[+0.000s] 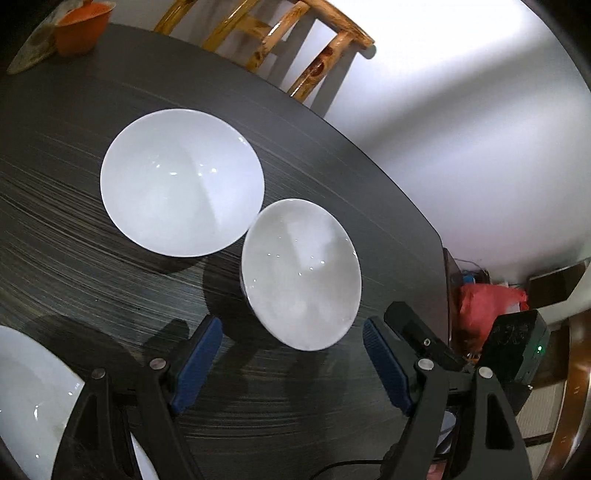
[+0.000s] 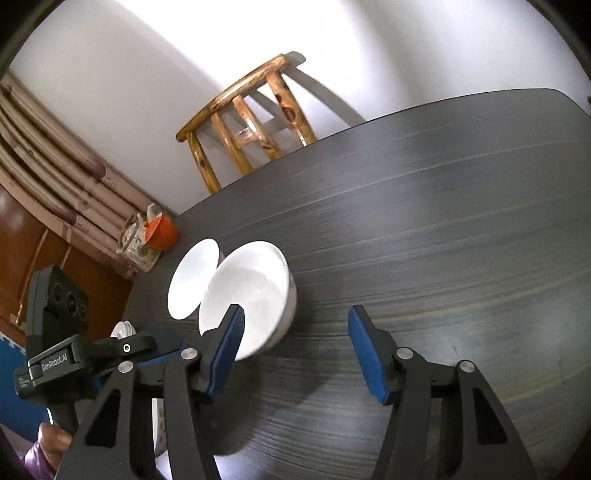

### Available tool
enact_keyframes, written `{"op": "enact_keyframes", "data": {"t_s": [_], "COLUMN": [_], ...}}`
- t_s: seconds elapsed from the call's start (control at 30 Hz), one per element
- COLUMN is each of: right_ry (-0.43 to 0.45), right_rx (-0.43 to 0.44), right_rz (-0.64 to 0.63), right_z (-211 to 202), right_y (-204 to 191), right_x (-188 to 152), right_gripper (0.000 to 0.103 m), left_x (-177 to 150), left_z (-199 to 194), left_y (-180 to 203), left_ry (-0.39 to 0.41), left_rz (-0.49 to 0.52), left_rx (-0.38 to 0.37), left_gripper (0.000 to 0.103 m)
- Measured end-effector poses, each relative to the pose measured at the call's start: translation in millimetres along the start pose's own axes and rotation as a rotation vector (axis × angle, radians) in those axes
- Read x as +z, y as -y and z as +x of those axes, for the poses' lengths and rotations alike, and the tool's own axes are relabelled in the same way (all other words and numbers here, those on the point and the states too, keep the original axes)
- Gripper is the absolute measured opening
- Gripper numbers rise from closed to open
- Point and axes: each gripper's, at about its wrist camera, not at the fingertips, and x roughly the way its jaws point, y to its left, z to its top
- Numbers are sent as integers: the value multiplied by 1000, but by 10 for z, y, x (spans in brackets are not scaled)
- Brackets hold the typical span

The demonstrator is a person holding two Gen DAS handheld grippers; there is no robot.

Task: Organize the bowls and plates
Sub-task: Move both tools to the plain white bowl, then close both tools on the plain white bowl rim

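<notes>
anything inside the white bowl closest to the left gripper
Nothing visible inside the nearer white bowl: only bare glazed interior with light glints. Its rim tilts toward the camera, so most of the inside shows. What lies under its base on the table is covered.

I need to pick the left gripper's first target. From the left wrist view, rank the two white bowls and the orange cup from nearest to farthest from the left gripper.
1. Nearer white bowl: just ahead of the left gripper, between its open jaws' lines.
2. Farther white bowl: behind the first, up and left.
3. Orange cup: at the table's far left corner.
</notes>
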Motion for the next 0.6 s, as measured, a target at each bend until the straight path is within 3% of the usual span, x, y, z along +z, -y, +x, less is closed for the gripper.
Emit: {"op": "enact_keyframes", "data": {"t_s": [0.3, 0.4, 0.43, 0.47, 0.6], "right_ry": [-59, -87, -97, -104, -124], "right_rx": [-12, -34, -36, -42, -51], "right_rz": [-3, -23, -29, -35, -32], "right_z": [275, 384, 421, 448, 549], "right_y": [-73, -105, -117, -118, -108], "right_x": [191, 233, 245, 249, 286], "right_gripper": [55, 46, 45, 44, 41], "left_x": [-2, 7, 11, 12, -25], "left_z": [123, 170, 197, 232, 324], "left_y": [-89, -117, -117, -125, -185], "left_ry": [-7, -8, -18, -31, -54], "left_rz": [-24, -33, -30, -30, -65], "left_rx": [5, -2, 8, 19, 21], "left_gripper": [78, 55, 38, 31, 25]}}
